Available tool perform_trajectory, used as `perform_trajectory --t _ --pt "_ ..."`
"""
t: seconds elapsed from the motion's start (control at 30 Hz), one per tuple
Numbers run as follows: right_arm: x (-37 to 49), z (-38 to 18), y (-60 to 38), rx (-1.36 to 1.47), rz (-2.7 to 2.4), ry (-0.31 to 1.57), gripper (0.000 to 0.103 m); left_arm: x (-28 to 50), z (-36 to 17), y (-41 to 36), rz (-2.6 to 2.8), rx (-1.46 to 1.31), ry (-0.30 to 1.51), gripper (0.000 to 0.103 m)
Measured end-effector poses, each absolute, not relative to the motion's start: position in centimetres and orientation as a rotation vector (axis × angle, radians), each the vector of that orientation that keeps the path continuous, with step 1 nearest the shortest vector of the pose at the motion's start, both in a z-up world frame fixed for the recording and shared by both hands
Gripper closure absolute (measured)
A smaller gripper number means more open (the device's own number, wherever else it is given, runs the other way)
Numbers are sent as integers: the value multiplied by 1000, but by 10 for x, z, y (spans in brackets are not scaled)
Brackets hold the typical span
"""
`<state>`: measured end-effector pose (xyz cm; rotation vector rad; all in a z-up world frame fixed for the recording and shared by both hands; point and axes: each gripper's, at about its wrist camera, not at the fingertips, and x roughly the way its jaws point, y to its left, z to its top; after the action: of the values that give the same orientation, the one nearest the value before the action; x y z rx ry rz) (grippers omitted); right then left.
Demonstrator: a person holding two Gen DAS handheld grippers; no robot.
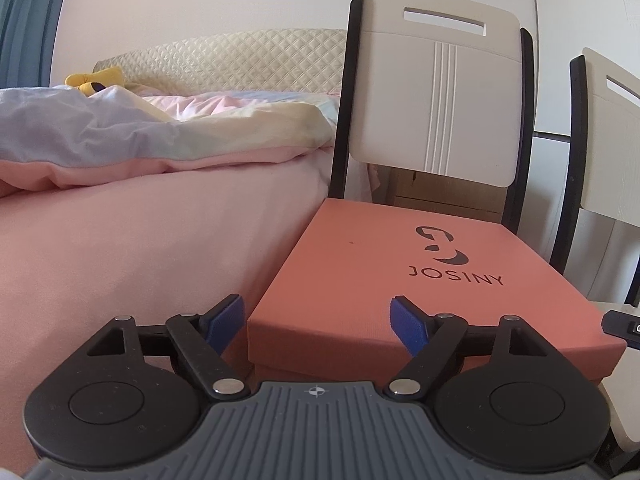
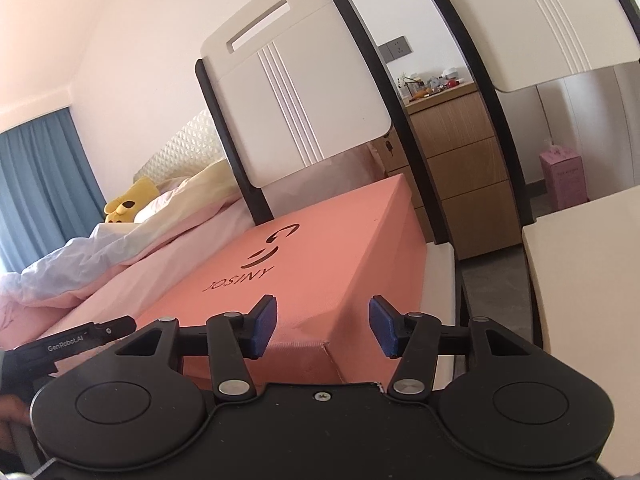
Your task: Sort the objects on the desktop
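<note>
Resting on the seat of a white chair (image 1: 434, 92) just beside the pink-sheeted bed (image 1: 140, 232) is a salmon-coloured box (image 1: 400, 276), lid closed, matte and faintly textured, printed with a dark logo and "JOSINY". The left hand-held gripper (image 1: 316, 320) is released, blue pads apart at the box's near left corner. The right hand-held gripper (image 2: 323, 330) is likewise released, holding nothing, at its near right corner.

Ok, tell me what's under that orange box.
The orange box sits on the white seat of a chair, beside the bed. Its lid is shut, so the inside is hidden.
</note>
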<state>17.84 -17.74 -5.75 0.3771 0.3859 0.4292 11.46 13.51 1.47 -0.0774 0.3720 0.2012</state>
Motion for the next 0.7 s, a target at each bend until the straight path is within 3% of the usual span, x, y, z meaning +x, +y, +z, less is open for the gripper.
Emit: perform_trajectory --t 0.3,0.37,0.7 --pt "137 -29 -181 202 336 339 48 70 36 99 90 -9 285 11" --pt "125 -23 -180 166 331 328 37 62 41 92 76 2 286 10" --pt "64 -4 -188 151 319 298 30 25 44 67 46 -24 293 7"
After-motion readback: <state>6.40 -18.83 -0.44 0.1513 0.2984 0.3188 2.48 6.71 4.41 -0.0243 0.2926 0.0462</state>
